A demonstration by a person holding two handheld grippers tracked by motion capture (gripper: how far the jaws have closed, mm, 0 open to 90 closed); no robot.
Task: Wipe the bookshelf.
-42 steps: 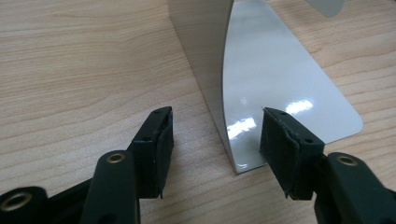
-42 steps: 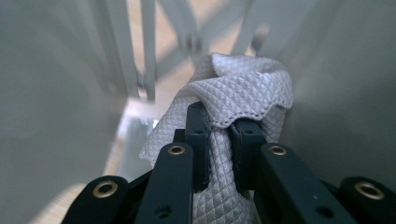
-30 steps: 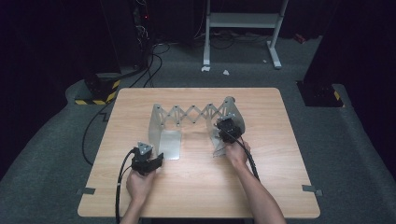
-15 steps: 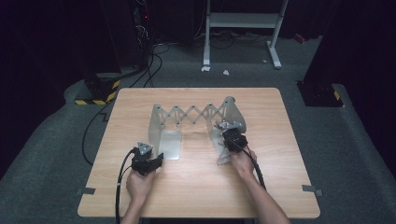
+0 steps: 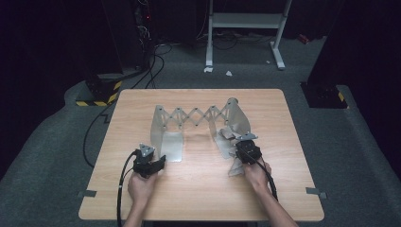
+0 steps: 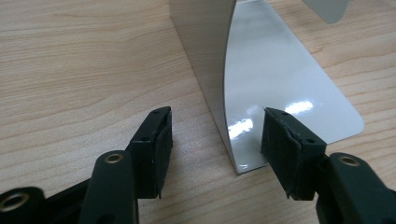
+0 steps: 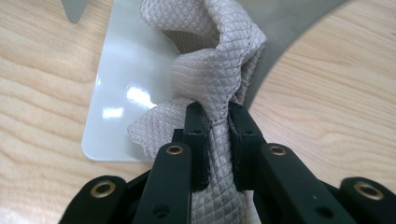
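Right gripper [image 7: 216, 116]: jaws clenched on a bunched grey quilted cloth [image 7: 210, 70], which rises just beyond the pads over the rack's right end plate [image 7: 126, 88]. Left gripper [image 6: 215, 135]: jaws released, astride the upright edge of the left end plate [image 6: 205, 56], pads apart from it. Expanding metal rack [image 5: 196, 116] holds nothing else.

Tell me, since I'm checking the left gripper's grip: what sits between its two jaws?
In the left gripper view, the left gripper straddles the near corner of the bookend's metal plate on bare table; the pads aren't pressing it.

High view looks down over the table [image 5: 198, 189]; gripper views sit close above it.
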